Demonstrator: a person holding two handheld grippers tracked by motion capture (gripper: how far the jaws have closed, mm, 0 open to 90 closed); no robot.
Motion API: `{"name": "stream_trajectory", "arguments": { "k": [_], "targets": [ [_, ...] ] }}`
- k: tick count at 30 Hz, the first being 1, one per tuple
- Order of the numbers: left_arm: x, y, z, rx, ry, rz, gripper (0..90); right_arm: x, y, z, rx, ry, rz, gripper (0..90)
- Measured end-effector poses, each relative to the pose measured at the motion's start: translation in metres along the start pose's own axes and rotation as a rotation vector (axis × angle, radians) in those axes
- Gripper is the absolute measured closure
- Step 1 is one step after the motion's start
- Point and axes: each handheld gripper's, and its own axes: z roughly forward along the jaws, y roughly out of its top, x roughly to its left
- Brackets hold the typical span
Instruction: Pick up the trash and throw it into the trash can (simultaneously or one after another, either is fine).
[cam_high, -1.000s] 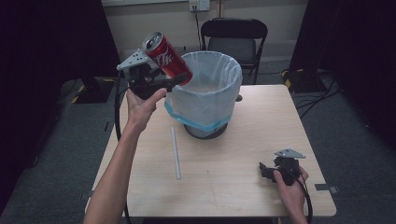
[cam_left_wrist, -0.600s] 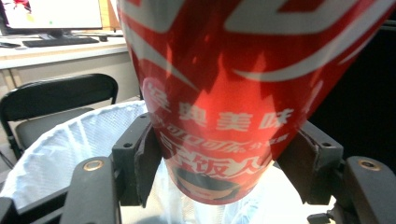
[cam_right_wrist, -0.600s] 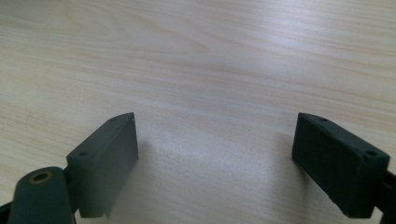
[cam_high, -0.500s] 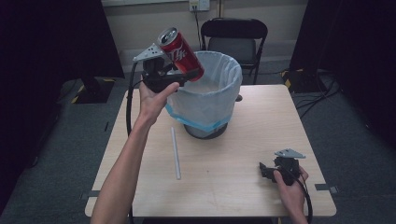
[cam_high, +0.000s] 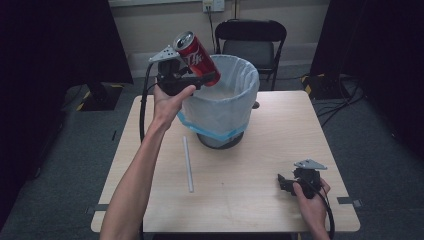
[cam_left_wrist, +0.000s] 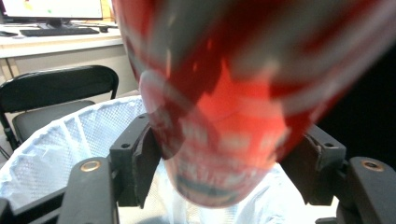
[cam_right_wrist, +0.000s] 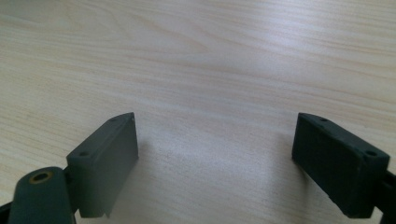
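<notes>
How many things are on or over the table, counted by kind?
Red can: 1
White-lined bin: 1
White straw: 1
Hand-held tool: 2, left tool and right tool
Total: 5

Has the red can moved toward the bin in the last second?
Yes. The red can, held in the left gripper, has shifted right, from outside the bin's left rim to above it.
</notes>
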Motion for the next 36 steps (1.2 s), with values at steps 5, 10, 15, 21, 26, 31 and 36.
{"name": "stream_trajectory", "arguments": {
  "k": [5,10,15,21,26,31,36],
  "targets": [
    [0.000,0.000,0.001,-0.002,-0.003,-0.006,28.6,0.000,0.000,0.000,0.000,0.000,0.000,13.5],
    [0.001,0.001,0.004,0.018,0.008,-0.007,22.9,0.000,0.000,0.000,0.000,0.000,0.000,13.6],
    [-0.001,0.002,0.003,0.015,0.007,-0.004,22.5,0.000,0.000,0.000,0.000,0.001,-0.001,13.4],
    [-0.002,0.002,-0.003,0.018,0.016,-0.005,17.6,0.000,0.000,0.000,0.000,0.001,-0.001,13.4],
    [-0.004,0.003,-0.013,0.014,0.011,-0.004,16.9,0.000,0.000,0.000,0.000,0.001,-0.001,13.4],
    [-0.004,0.001,-0.030,0.010,0.022,-0.004,16.9,0.000,0.000,0.000,0.000,0.001,-0.001,13.4],
    [-0.003,-0.006,-0.054,0.010,0.045,0.011,17.3,0.000,0.000,0.000,0.000,0.001,-0.001,13.4]
  ]
}}
